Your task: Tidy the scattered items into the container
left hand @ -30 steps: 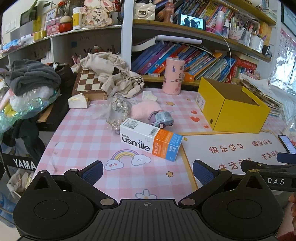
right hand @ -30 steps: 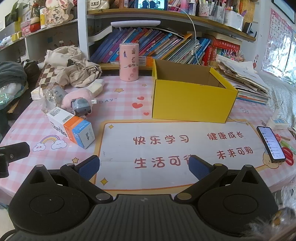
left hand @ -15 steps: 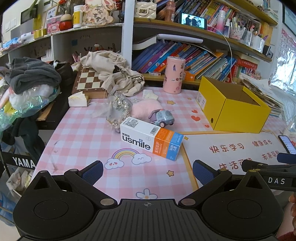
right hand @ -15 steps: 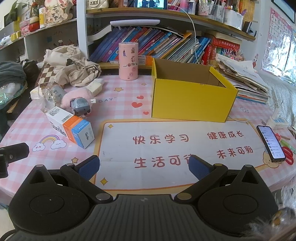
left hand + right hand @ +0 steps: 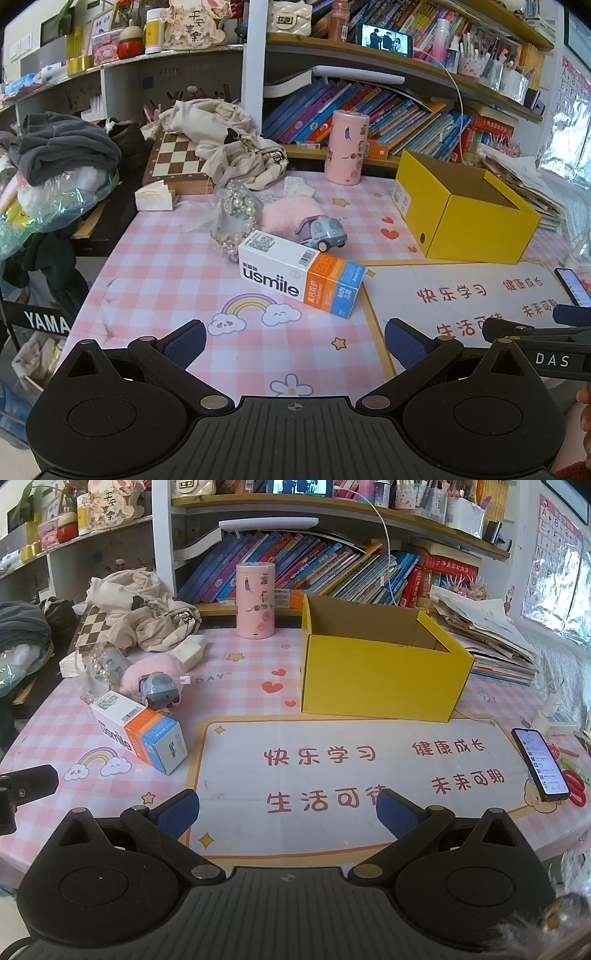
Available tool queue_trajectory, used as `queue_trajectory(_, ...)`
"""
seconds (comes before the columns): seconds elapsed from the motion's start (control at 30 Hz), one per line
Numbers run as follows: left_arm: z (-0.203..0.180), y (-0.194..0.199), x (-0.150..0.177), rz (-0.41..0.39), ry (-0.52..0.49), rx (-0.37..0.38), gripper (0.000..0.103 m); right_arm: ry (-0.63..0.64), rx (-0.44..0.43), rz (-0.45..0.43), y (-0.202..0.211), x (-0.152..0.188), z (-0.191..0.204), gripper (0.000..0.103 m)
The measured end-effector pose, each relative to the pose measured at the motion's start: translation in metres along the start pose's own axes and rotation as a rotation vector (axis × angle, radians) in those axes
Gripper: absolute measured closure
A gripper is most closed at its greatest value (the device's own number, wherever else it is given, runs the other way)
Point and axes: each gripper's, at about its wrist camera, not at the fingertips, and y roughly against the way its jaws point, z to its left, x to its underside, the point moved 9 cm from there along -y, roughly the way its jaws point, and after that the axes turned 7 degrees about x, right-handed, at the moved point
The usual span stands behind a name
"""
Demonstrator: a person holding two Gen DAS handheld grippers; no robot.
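An open yellow cardboard box (image 5: pixel 480 225) (image 5: pixel 380 675) stands on the pink checked table, and I see nothing inside it. Left of it lie a white-orange-blue usmile carton (image 5: pixel 301 282) (image 5: pixel 138 734), a small grey toy car (image 5: pixel 323 232) (image 5: pixel 159 688), a pink plush pouch (image 5: pixel 290 214) (image 5: pixel 147 672) and a pearl-trimmed bag (image 5: pixel 232 218) (image 5: pixel 99 668). My left gripper (image 5: pixel 295 343) hovers open in front of the carton, holding nothing. My right gripper (image 5: pixel 286 812) is open over the white mat (image 5: pixel 351 775), nearer than the box.
A pink cylinder tin (image 5: pixel 255 600) stands at the back by the bookshelf. A phone (image 5: pixel 541 764) lies at the mat's right edge. A chessboard (image 5: pixel 177 155) under beige cloth (image 5: pixel 225 136) and piled clothes (image 5: pixel 62 151) crowd the left side.
The left wrist view has crept slightly forward toward the carton. The right gripper has barely moved. No item has shifted.
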Motion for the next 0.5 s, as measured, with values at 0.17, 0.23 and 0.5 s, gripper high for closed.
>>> queue_trajectory(0.17,0.0004,0.0004,-0.0011,0.001,-0.001,0.001,0.000,0.000,0.001,0.000,-0.0001,0.0004,0.0011,0.000)
queue_trajectory(0.23,0.0007,0.0005,-0.0017,0.001,-0.002,0.003,0.000,0.001,0.001,0.000,-0.0003,0.0002,0.0007,0.000)
queue_trajectory(0.5,-0.0013,0.0005,0.0016,0.000,-0.001,0.004,0.000,0.001,0.003,0.001,0.0003,0.0002,0.0006,0.000)
